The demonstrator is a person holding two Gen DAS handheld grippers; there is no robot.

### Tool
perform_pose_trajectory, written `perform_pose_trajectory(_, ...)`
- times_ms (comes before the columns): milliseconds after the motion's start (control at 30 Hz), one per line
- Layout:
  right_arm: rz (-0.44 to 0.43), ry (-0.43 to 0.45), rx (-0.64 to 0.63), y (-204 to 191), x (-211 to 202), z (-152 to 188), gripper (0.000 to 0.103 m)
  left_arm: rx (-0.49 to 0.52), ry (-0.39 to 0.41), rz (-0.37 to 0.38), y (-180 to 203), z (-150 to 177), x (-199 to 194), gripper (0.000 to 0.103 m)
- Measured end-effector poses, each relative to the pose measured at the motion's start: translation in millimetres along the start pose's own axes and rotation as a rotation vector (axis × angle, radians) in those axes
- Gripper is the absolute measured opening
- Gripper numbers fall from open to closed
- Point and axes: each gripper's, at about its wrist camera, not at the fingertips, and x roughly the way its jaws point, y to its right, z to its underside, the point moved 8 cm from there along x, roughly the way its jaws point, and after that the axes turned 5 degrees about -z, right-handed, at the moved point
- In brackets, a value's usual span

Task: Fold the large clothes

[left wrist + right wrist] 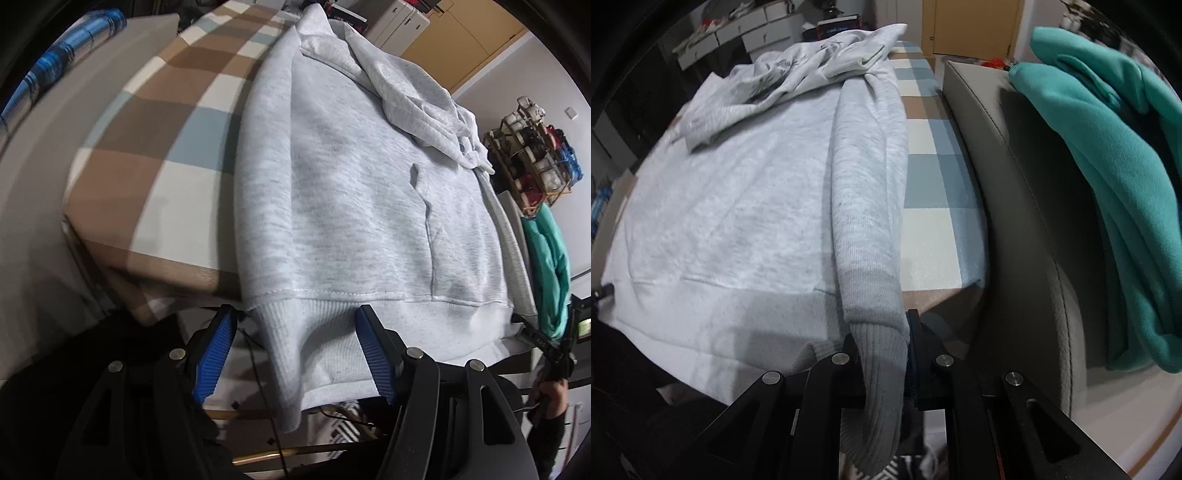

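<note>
A light grey hoodie (351, 192) lies flat on a table with a brown, blue and white checked cloth (155, 147). Its hood is bunched at the far end. The ribbed hem (295, 350) hangs over the near table edge, between the blue pads (216, 354) of my left gripper (294, 310). That gripper is open, and the left pad stands clear of the cloth. In the right wrist view, a sleeve (868, 184) runs along the hoodie's right side. My right gripper (881, 328) is shut on its ribbed cuff (882, 373), which droops over the edge.
A teal garment (1108, 177) is draped over a grey padded seat back (1015, 221) just right of the table. A wooden rack of small items (532, 155) stands by the far wall. White drawers (738, 29) and a yellow door (971, 26) are behind the table.
</note>
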Motion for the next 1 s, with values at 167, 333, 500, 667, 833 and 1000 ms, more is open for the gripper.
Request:
perform_pose_trajectory(167,-0.119,0.009,0.041,-2,-6,-4,0.02,0.026,0.001,-0.017,-2,0,-6,0.062)
perform_pose_trajectory(333,-0.356,0.105,0.19,0,-19,-26,0.052,0.033,-0.101,0.129,16,4,8,0.065)
perform_pose_trajectory(500,-0.364,0.043,0.224,-6,0,-30,0.053,-0.002,-0.177,0.193,20,5,29,0.065)
perform_pose_trajectory(667,-0.266,-0.019,0.135,-14,13,-14,0.034,-0.04,-0.143,0.194,15,1,28,0.041)
perform_pose_trajectory(833,-0.276,0.039,0.114,-16,-6,-19,0.02,-0.079,-0.132,0.277,15,3,16,0.015)
perform_pose_trajectory(1000,-0.37,0.081,0.124,-15,-27,-21,0.015,-0.036,-0.058,0.289,16,2,-7,0.011)
